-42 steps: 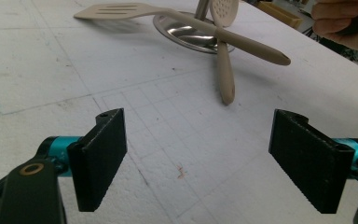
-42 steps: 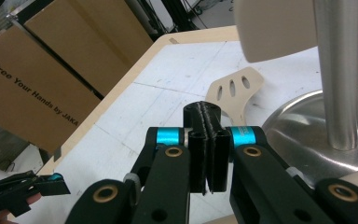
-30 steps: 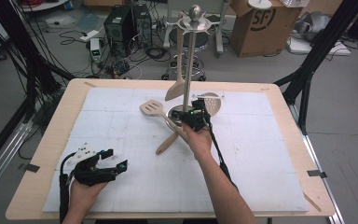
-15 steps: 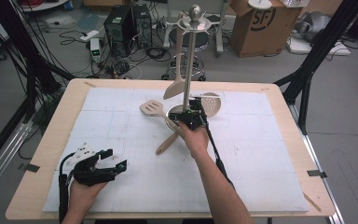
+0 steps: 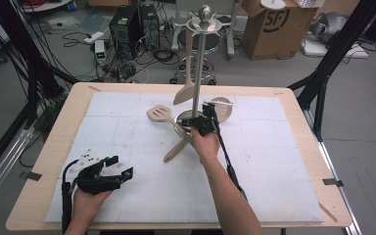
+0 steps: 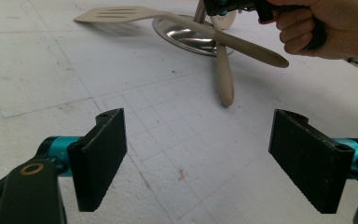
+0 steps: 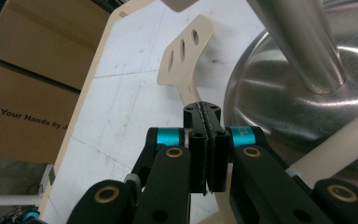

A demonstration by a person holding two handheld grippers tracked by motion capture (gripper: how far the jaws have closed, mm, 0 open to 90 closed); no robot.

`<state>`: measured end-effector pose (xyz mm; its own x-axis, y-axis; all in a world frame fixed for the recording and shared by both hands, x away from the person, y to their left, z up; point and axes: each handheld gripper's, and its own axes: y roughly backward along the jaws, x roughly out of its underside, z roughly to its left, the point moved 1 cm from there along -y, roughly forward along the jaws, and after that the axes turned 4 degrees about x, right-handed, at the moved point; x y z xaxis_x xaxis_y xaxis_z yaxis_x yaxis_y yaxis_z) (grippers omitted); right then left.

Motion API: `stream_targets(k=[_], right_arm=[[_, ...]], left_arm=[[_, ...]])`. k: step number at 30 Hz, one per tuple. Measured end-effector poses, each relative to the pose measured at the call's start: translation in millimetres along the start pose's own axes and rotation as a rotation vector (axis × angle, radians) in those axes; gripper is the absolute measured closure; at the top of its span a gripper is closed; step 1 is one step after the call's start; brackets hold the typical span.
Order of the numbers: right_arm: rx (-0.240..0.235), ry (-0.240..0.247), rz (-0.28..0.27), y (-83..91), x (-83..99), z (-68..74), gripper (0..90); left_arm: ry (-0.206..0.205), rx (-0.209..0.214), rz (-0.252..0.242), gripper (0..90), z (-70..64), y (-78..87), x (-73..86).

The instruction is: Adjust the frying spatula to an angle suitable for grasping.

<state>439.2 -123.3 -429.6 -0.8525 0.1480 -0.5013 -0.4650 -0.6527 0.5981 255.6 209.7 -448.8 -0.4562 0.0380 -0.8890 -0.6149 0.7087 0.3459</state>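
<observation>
In the right gripper view, the closed fingers (image 7: pixel 206 144) hide the slotted spatula's handle (image 7: pixel 189 95); the stand pole (image 7: pixel 298 42) is cut off at 12 o'clock.

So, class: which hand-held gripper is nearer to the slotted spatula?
Right. The right hand-held gripper is shut on the slotted spatula handle beside the stand base; the left hand-held gripper sits open near the table's front-left, well apart.

place: lab or workshop | signs: black rig poles (image 5: pixel 27 63), floor cables (image 5: pixel 83 36), computer tower (image 5: pixel 127 27), cardboard boxes (image 5: pixel 269 27), white-covered wooden table (image 5: pixel 293 161)
</observation>
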Motion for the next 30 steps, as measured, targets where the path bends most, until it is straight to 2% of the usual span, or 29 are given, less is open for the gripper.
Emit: stream_targets(k=[2,7,14,18,21,23,30], right_arm=[[0.006,0.011,-0.006,-1.2,0.3,1.2,90.0],[0.089,0.088,0.006,-7.2,4.6,5.2,90.0],[0.120,0.095,0.012,-11.1,3.6,6.7,90.0],[0.180,0.176,0.027,-14.1,1.1,18.1,90.0],[0.209,0.177,0.015,-16.7,2.0,18.7,90.0],[0.221,0.161,0.011,-18.9,2.6,16.8,90.0],[0.189,0.111,0.034,-22.4,2.5,11.3,90.0]], left_arm=[[-0.002,0.002,0.003,19.8,0.2,-0.8,-0.2],[-0.002,0.003,0.002,19.8,0.2,-1.4,-0.5],[0.006,0.008,0.000,19.8,0.6,-0.8,-0.5],[0.012,0.011,-0.003,19.8,0.6,-0.9,-0.5],[0.012,0.011,-0.001,19.8,0.5,-1.0,-0.5],[0.010,0.011,-0.005,19.8,0.0,0.0,-0.6],[0.014,0.009,-0.006,19.8,0.6,0.4,-0.3]])
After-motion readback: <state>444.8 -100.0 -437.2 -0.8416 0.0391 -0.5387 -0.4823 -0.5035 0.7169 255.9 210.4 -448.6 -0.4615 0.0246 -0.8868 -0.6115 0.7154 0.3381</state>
